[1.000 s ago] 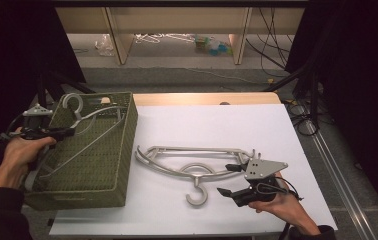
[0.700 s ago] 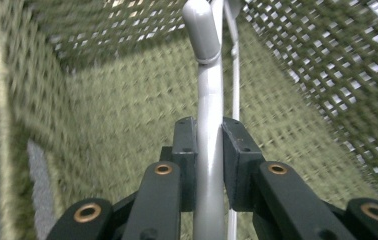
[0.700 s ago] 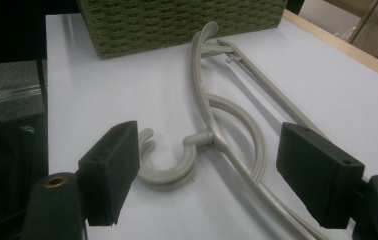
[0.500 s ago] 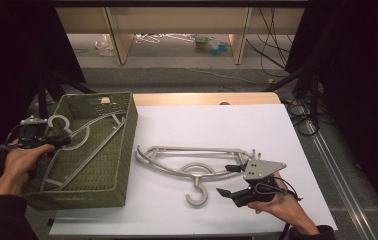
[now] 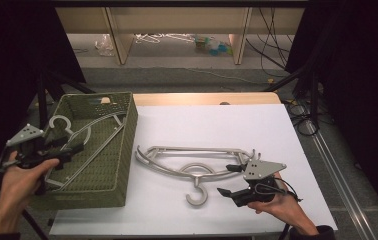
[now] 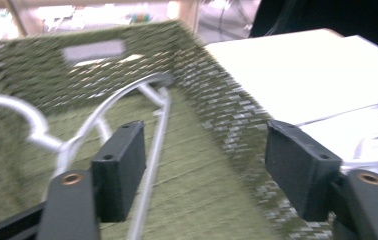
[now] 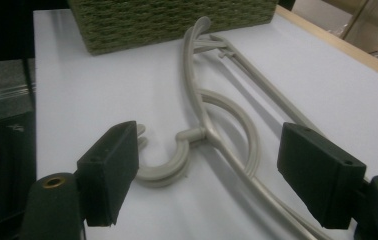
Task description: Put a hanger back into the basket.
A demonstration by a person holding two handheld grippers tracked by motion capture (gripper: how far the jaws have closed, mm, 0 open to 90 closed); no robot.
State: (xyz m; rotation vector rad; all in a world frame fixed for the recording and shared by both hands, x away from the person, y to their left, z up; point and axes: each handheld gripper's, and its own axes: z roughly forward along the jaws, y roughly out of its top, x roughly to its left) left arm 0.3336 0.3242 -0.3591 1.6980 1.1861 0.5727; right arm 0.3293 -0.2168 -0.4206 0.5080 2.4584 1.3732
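Inside the green woven basket (image 5: 122, 150), at the left side of the worktop (image 5: 257, 125): 1 grey hanger (image 5: 84, 137), lying across the basket floor, hook toward the left wall, bar running diagonally toward the far right corner. Free of both pads in the left gripper view (image 6: 149, 145), bar passing just beside the left pad, nothing pressed between.

Over the near left part of the basket: left hand-held gripper (image 5: 74, 149), held in the left hand (image 5: 19, 180), pointing across the basket toward the right. Jaws spread wide, just been opening, empty. Grey 3-cornered plate on top.

On the white worktop, right of the basket and apart from it: 2nd grey hanger (image 5: 192, 162), flat, hook toward the near edge, shoulders curving toward the basket. In the right gripper view (image 7: 212, 125), hook lying between the 2 pads and ahead of them, untouched by either.

Near the right end of that hanger: right hand-held gripper (image 5: 229, 180), held low in the right hand (image 5: 277, 202), pointing left toward the hook. Jaws wide apart, gripping nothing. Cable trailing behind the hand.

Beyond the worktop's far wooden edge: floor with pale shelf legs, loose white hangers and small clutter. To the right: black cables and dark stand legs.
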